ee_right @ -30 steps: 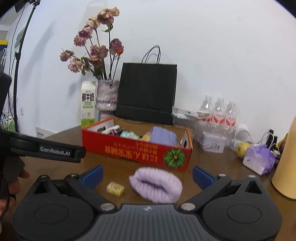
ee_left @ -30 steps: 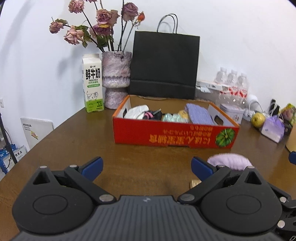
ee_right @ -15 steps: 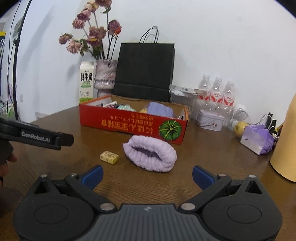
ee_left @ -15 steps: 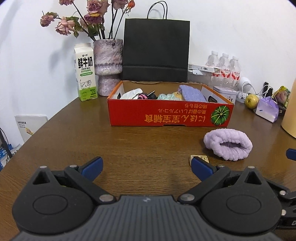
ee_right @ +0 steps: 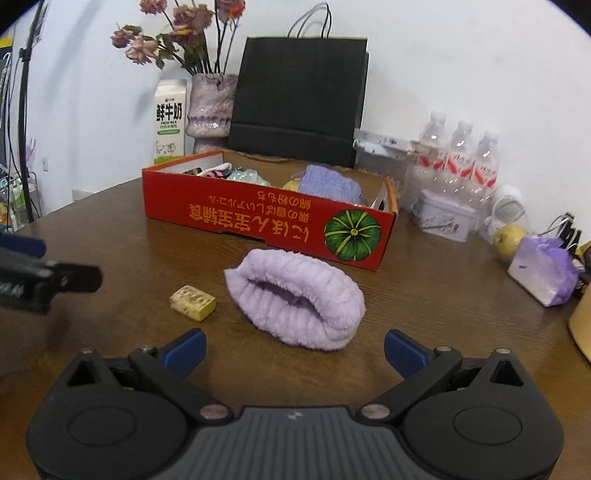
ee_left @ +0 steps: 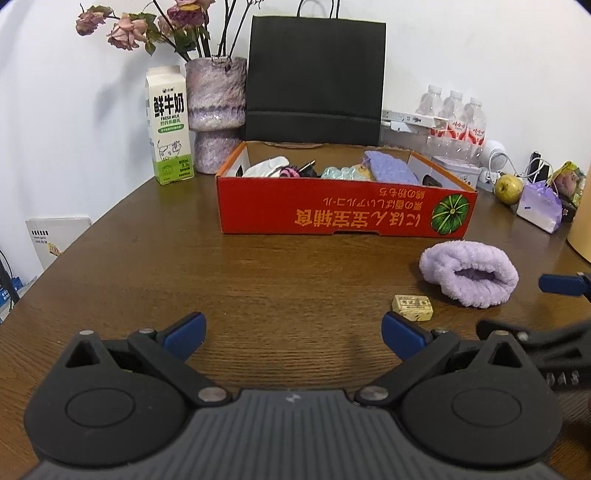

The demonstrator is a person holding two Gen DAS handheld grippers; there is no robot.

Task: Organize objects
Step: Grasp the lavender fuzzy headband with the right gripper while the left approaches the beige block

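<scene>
Lilac fleece hat (ee_right: 295, 299) lies on my table (ee_right: 424, 291) near the red box (ee_right: 266, 218), both my claws (ee_left: 291, 332) (ee_right: 293, 349) gaping empty.

Fluffy lilac towel roll (ee_right: 295, 299) on its side, small yellow wrapped block (ee_right: 192, 302) just beside it — both before red box (ee_right: 258, 225).

Lit evenly and brightly from overhead — soft shadows only, such as the flowers' (ee_left: 147, 26) faint one on the white wall (ee_left: 461, 44). Mild sheen on the wooden counter (ee_left: 288, 280). Strong fisheye bending with dark corners — left claw (ee_right: 26, 277) motion-blurred at the right view's edge.
</scene>
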